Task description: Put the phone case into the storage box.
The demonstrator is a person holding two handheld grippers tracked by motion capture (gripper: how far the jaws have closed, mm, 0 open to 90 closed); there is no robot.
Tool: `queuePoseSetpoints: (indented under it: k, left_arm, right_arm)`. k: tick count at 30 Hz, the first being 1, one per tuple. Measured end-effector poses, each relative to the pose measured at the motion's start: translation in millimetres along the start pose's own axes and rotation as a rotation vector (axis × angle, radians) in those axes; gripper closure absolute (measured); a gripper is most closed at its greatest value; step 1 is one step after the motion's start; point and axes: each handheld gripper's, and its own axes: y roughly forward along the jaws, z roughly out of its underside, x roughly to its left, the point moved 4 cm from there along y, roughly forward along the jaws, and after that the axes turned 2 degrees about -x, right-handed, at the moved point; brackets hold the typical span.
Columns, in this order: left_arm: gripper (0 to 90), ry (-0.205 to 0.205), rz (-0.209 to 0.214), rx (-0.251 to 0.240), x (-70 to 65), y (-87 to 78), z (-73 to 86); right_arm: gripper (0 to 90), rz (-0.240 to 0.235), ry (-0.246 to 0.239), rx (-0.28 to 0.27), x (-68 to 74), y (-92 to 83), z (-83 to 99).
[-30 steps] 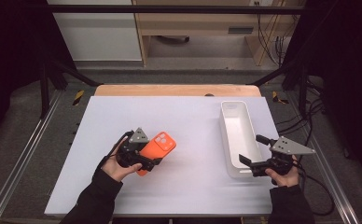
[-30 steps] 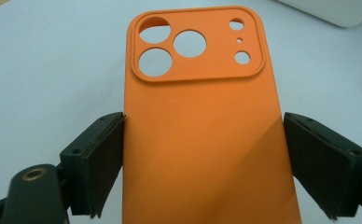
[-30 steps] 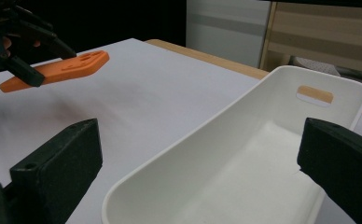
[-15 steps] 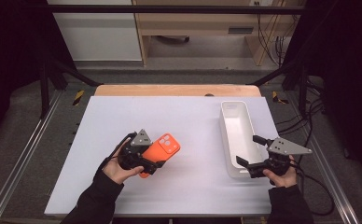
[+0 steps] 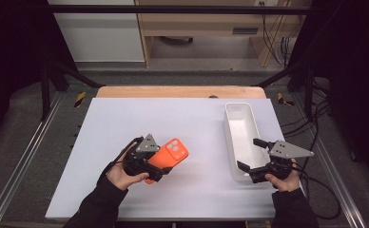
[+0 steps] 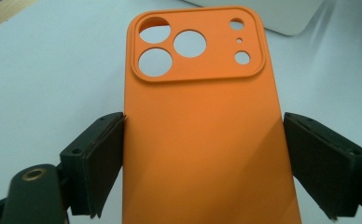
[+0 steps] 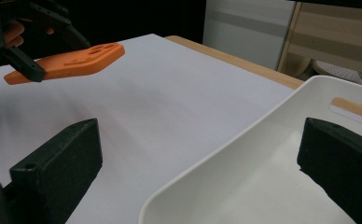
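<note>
An orange phone case (image 5: 170,152) (image 6: 202,93) with camera cut-outs is held at the front left of the white table top (image 5: 182,118). My left gripper (image 5: 156,164) (image 6: 205,121) is shut on its two long sides. In the right gripper view the orange phone case (image 7: 72,58) hangs tilted, a little above the surface. A long white tray (image 5: 239,107) (image 7: 244,154) lies at the right. My right gripper (image 5: 248,154) (image 7: 202,130) stands open, with its jaws on either side of the tray's near end wall and not touching it.
A wooden strip (image 5: 178,91) runs along the table's far edge. Black frame rails and cables stand around the table, with cables trailing at the right (image 5: 315,118). The tray's inside holds nothing that I can see.
My right gripper has edged slightly left, closer over the tray's near end. The left gripper and the orange case have hardly moved.
</note>
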Motion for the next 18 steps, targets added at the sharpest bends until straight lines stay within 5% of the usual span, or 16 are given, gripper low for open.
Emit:
queuePoseSetpoints:
  k: [18]
  left_arm:
    - [14.8,0.048,0.044,0.002,-13.6,2.7,-4.8]
  right_arm:
    - [0.4,-0.056,-0.038,0.026,15.1,9.1,-4.4]
